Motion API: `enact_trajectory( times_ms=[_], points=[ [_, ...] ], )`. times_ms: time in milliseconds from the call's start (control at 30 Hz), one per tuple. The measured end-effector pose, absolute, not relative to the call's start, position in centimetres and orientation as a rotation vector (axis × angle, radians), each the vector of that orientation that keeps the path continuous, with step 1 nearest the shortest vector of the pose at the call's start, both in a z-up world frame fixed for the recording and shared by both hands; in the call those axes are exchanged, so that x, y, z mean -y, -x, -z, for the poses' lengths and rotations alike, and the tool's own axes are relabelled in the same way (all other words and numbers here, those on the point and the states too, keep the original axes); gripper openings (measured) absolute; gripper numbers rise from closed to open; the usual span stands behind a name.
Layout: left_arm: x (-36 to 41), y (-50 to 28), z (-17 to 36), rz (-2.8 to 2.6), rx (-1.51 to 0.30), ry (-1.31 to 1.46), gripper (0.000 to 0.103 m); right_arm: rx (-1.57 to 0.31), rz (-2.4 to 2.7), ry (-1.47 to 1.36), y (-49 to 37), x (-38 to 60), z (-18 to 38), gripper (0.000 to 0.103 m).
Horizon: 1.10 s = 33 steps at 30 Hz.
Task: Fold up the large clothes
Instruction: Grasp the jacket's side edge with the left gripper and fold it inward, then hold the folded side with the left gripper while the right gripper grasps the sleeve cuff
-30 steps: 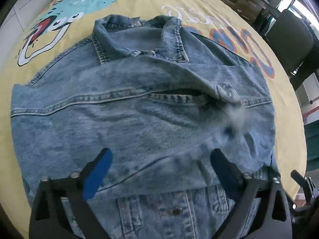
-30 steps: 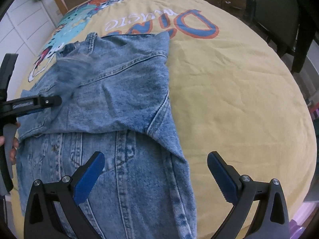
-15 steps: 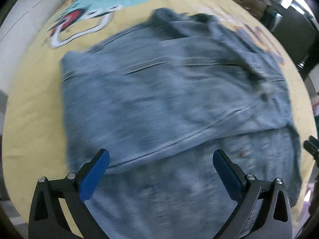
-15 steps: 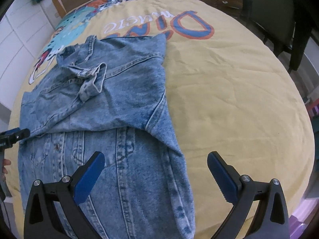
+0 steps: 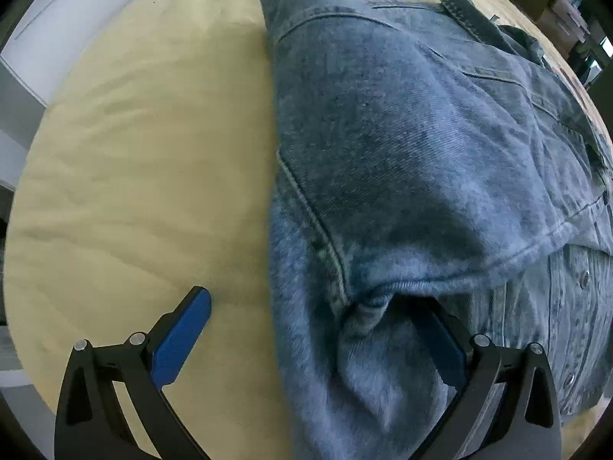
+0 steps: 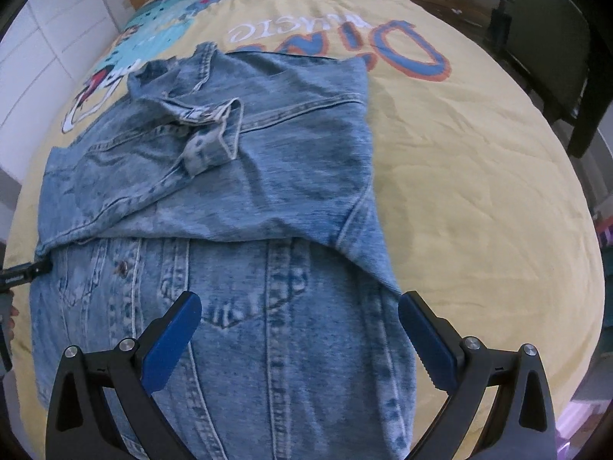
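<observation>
The denim jacket [image 6: 237, 199] lies across the middle of the yellow bedspread [image 6: 479, 176], collar toward the far printed end. Both sleeves appear folded in over the body, cuff [image 6: 212, 142] resting on top, so the side folds look done; the lengthwise fold from hem to collar seems left. The left gripper [image 5: 318, 329] is spread wide at the jacket's left edge, cloth bunched against its right finger. The right gripper [image 6: 299, 329] hangs open above the hem.

Your bed [image 6: 479, 199] wore a yellow cover printed with cartoon figures and large lettering. On it lay the denim jacket [image 6: 237, 199], partly folded, spreading ahead of your right tongs and under them, and to the right of your left tongs.
</observation>
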State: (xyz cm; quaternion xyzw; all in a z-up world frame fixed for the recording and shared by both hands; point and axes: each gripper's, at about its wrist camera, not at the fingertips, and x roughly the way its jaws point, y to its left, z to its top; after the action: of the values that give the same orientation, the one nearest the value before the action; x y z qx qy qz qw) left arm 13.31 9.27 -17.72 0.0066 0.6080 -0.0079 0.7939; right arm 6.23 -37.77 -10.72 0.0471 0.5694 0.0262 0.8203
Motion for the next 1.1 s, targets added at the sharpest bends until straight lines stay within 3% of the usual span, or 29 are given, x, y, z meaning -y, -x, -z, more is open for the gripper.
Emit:
enact_trajectory(
  times_ms=[100, 167, 267, 333, 367, 700, 1033, 1100],
  points=[
    [-9.1, -13.6, 17.8, 0.015, -1.268, 0.005, 0.100, -1.217, -0.057, -0.078, -6.6, 36.7, 11.0, 0.102],
    [-9.0, -13.6, 17.6, 0.031, -1.237, 0.008, 0.091, -1.222, -0.062, -0.072, -6.8, 35.9, 11.3, 0.102],
    [-8.5, -13.6, 17.1, 0.080, -1.211, -0.025, 0.062, -1.240, -0.073, -0.070, -7.2, 34.9, 12.2, 0.102],
    [-8.4, -13.6, 16.5, 0.108, -1.203, -0.028, 0.028, -1.250, -0.081, -0.069, -7.6, 34.3, 12.7, 0.102],
    [-8.6, -13.8, 16.4, 0.116, -1.205, -0.020, 0.025, -1.250, -0.084, -0.070, -8.0, 34.0, 12.8, 0.102],
    [-9.7, -13.6, 16.4, 0.145, -1.194, 0.027, 0.022, -1.190, -0.101, -0.072, -14.9, 33.2, 11.2, 0.102],
    [-11.0, -13.1, 16.7, 0.123, -1.195, 0.047, 0.023, -1.210, -0.042, -0.037, -21.4, 31.1, 15.2, 0.102],
    [-10.6, -13.5, 16.8, 0.120, -1.196, 0.047, 0.022, -1.206, -0.057, -0.045, -21.5, 30.7, 15.1, 0.097]
  ],
)
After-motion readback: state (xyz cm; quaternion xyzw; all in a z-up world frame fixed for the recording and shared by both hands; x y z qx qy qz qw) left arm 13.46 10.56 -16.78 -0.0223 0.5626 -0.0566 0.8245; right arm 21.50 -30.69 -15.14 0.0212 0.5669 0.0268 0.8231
